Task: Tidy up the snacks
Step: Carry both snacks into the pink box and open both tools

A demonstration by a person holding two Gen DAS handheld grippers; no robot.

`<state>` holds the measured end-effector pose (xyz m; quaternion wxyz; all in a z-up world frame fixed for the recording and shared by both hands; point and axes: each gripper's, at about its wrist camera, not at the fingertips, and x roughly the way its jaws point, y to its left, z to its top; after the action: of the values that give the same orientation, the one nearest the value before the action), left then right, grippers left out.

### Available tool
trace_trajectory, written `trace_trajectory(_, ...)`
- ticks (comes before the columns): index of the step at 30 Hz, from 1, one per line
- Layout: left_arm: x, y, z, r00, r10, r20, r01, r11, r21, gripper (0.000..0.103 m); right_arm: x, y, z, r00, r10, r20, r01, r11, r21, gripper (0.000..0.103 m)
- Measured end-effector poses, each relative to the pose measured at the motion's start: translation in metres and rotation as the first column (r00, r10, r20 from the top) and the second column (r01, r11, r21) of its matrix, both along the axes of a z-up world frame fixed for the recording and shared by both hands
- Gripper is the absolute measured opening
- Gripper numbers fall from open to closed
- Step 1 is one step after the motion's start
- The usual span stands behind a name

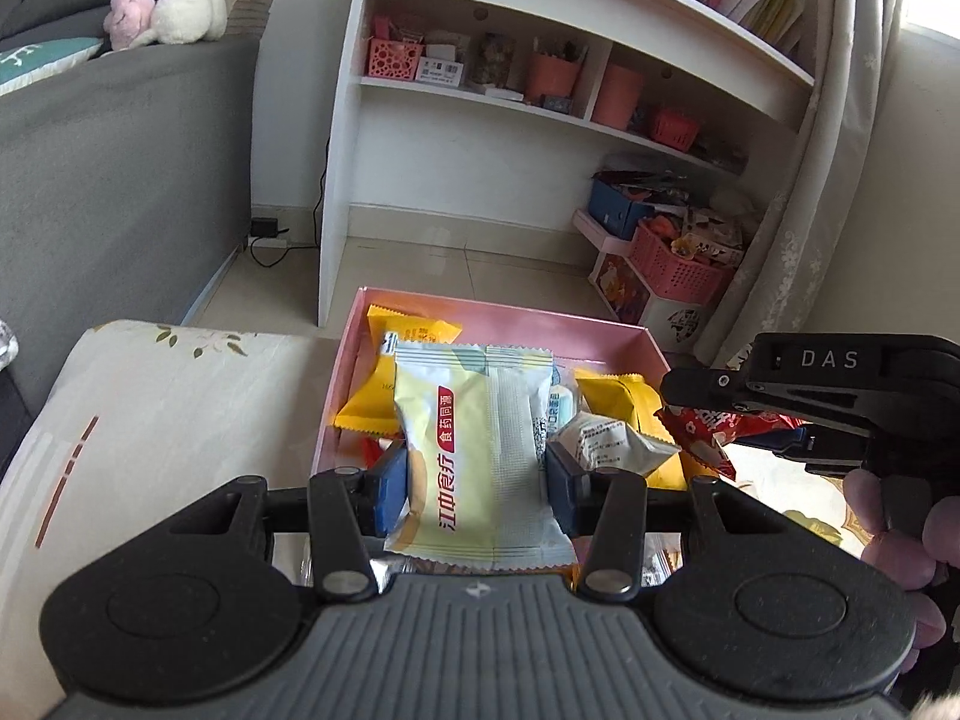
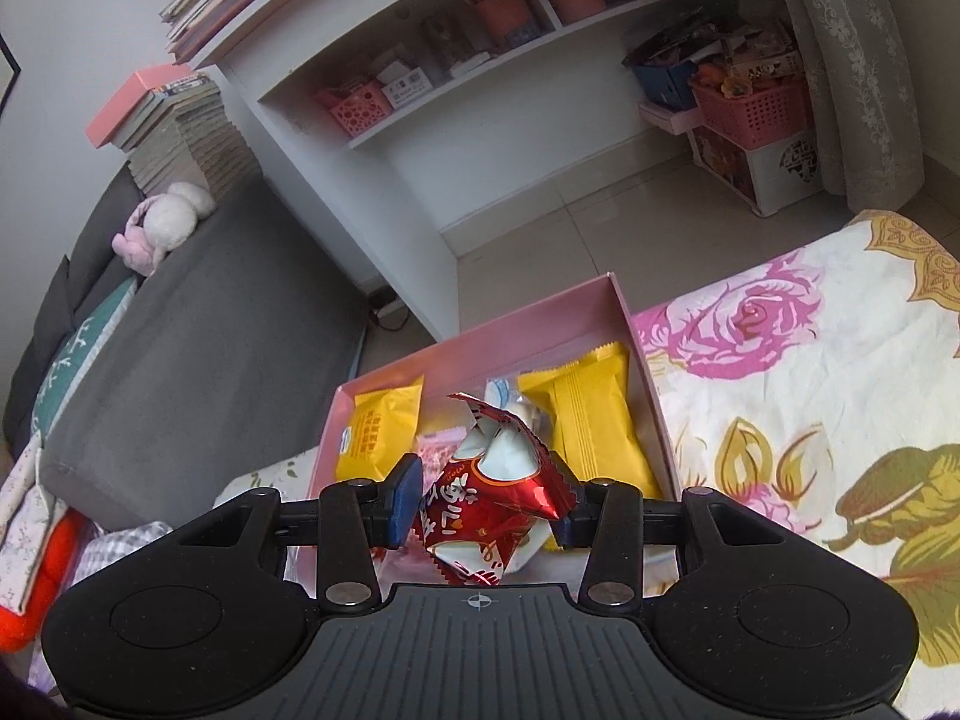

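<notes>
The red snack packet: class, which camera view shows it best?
The right wrist view: the red snack packet fills the centre, clamped in the right hand-held gripper. The left wrist view shows it only sideways at the frame's right edge.

Home bedroom: floral bedsheet [image 2: 810, 360], grey sofa [image 1: 120, 180], plush toy [image 1: 168, 12], white shelf [image 1: 540, 96], curtain [image 1: 840, 120].

Snack packets [image 1: 624, 414] in box [image 1: 504, 315] on bed's edge, shelf unit [image 1: 480, 120] behind, sofa [image 1: 120, 168] perhaps alongside.

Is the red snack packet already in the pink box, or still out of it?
Out. The red snack packet is pinched in the right gripper, held above the pink box, which already contains yellow packets.
</notes>
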<state>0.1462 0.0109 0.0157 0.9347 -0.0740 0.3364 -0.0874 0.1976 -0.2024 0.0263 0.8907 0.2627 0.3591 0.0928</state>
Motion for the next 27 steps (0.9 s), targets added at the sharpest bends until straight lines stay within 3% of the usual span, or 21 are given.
trace_trajectory(15,0.064,-0.025,-0.033,0.995,-0.093,0.044,0.091,0.994,0.053,0.044,0.053,-0.015,-0.041,0.996,0.047,0.073,-0.052,0.996,0.075,0.042)
trace_trajectory(27,0.085,-0.024,-0.049,0.997,-0.069,-0.021,0.07,0.995,0.074,0.044,0.076,-0.012,-0.055,0.995,0.054,0.086,-0.062,0.994,0.094,0.043)
